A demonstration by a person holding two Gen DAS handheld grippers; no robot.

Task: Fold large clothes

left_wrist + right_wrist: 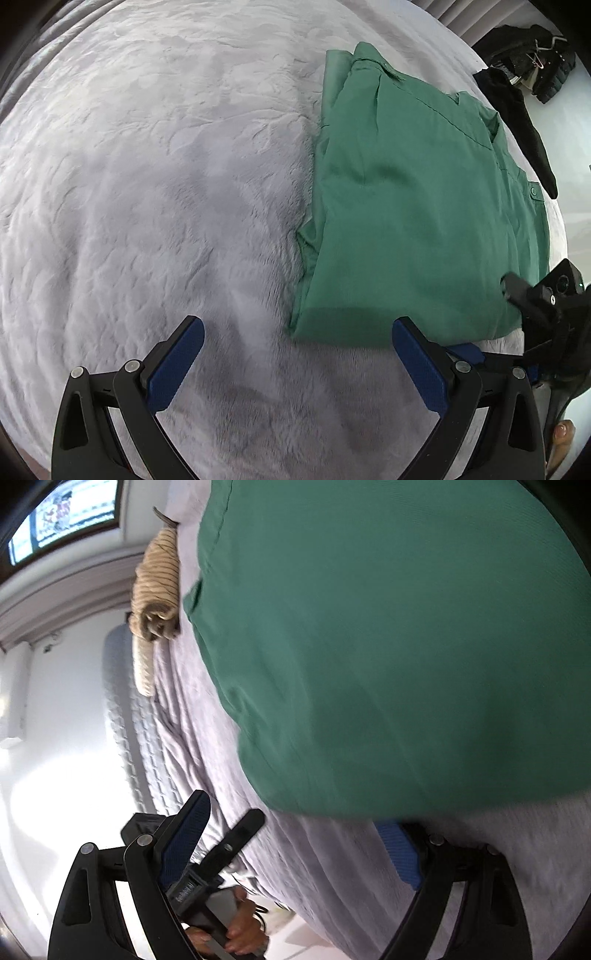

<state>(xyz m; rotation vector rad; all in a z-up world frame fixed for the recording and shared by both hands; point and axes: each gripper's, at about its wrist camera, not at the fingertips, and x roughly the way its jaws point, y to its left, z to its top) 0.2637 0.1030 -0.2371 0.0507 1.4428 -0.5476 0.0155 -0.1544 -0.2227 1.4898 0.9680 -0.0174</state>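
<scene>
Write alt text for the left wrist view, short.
A folded green garment lies on a pale grey plush blanket, right of centre. The open left gripper hangs over the blanket at the garment's near edge, holding nothing. The right gripper enters at the right edge; dark clothes lie beyond.

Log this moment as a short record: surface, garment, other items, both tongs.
surface: grey blanket spread on a bed
garment: green shirt, folded into a long stack, lying flat on the blanket
other items: black clothes beyond the shirt; tan striped cloth at the bed's edge
left tongs: open, empty, over the blanket at the shirt's near edge
right tongs: open, empty, near the shirt's near edge
fold state: shirt partly folded; no tongs gripping it
</scene>
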